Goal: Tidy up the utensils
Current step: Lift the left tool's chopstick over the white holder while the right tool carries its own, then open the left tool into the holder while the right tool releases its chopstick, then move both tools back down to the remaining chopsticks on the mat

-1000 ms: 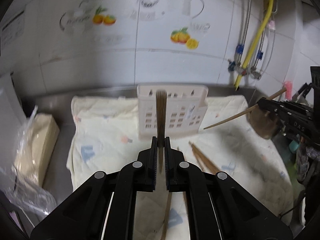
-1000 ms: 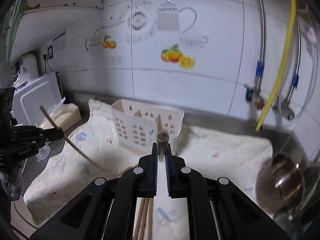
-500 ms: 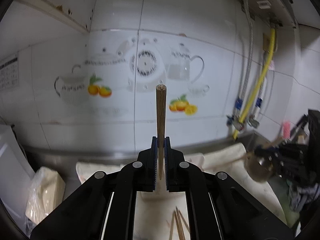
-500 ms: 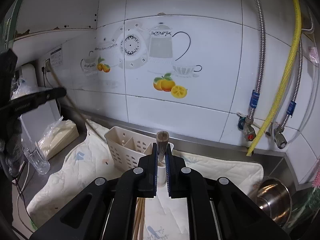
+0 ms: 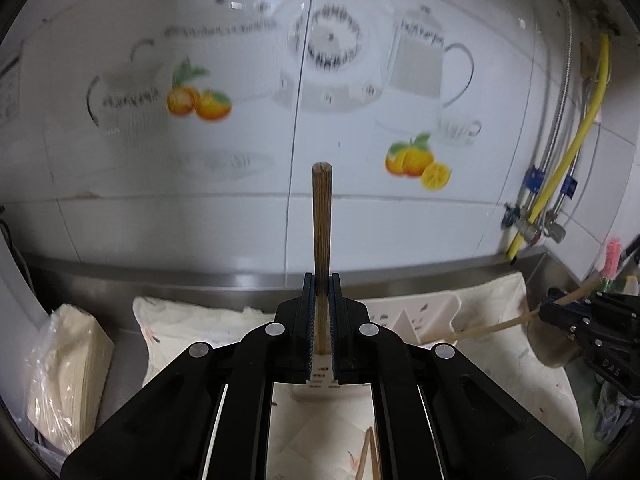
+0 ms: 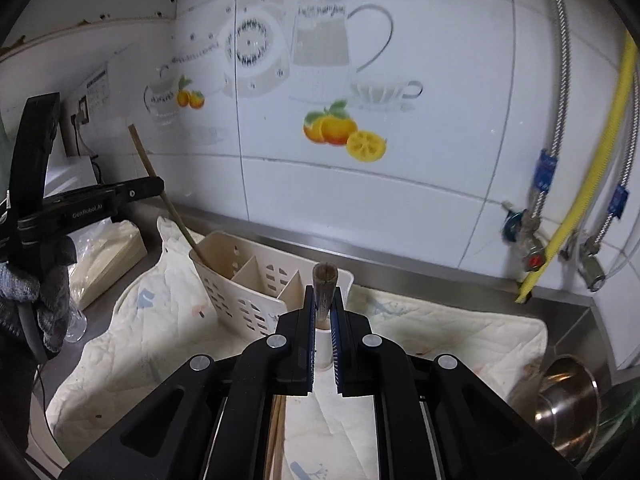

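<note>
My left gripper [image 5: 322, 280] is shut on a brown chopstick [image 5: 321, 220] that stands upright. In the right wrist view this gripper [image 6: 154, 188] holds the chopstick [image 6: 168, 200] slanted, its lower end inside the left compartment of the cream utensil caddy [image 6: 248, 280]. My right gripper [image 6: 323, 294] is shut on another chopstick [image 6: 325, 284], seen end-on, just in front of the caddy's right end. In the left wrist view it [image 5: 554, 310] holds that chopstick [image 5: 492, 326] pointing toward the caddy [image 5: 408, 316].
A pale quilted cloth [image 6: 440, 336] covers the steel counter. Loose chopsticks [image 5: 370, 456] lie on it near me. A steel ladle bowl [image 6: 568, 400] sits at the right. A bagged stack of paper [image 5: 64, 364] lies at the left. Hoses [image 6: 592, 168] hang on the tiled wall.
The left gripper has come down and forward, putting its chopstick's lower end into the caddy's left compartment. The right gripper has moved closer to the caddy.
</note>
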Demonstrator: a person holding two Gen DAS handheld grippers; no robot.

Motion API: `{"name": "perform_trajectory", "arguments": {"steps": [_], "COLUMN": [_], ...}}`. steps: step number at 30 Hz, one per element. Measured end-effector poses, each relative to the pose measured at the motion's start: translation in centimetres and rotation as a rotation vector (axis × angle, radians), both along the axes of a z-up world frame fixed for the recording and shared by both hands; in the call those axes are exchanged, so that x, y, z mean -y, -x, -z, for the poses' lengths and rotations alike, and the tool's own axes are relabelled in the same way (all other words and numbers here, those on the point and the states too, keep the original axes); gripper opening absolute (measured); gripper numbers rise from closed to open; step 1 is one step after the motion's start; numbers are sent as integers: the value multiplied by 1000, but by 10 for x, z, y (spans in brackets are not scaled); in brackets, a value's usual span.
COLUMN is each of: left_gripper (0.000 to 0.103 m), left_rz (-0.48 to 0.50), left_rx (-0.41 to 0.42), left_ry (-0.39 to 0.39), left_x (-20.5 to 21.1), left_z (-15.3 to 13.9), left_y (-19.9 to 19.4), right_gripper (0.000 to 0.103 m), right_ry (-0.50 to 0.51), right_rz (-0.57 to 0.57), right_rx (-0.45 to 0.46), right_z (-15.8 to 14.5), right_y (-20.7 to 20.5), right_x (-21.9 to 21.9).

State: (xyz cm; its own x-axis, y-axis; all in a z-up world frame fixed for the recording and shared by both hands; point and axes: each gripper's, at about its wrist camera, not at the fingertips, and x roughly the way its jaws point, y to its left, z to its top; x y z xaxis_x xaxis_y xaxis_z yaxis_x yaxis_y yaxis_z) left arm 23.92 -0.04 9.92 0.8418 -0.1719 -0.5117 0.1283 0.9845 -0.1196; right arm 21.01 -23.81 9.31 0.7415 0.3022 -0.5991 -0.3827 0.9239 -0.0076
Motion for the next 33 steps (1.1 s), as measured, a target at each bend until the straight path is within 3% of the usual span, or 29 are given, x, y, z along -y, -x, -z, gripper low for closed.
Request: {"name": "perform_trajectory", "arguments": {"steps": [4,12,14,22,33], "left_gripper": [5,8,10,18,19], "left_rz": [1,-8,-9,5,38], "left_rx": [-55,-38,-28,26,1], "left_ry": [-19,-5,-6,-5,-25], "left_x": [2,-3,-2,0,4], "left_z": [8,1,-4,-18,16], "left_y": [-4,6,12,59,127], "right_gripper": [7,14,20,26,26], "right_ry": [-3,-29,-27,-29,-74], "right_rz": [2,18,27,23,-4], "right_rx": [-20,6,31,110,51], "right_z": [10,6,0,-17,29], "right_y": [-11,-11,-2,43,102], "right_x": [-4,2,6,13,14]}}
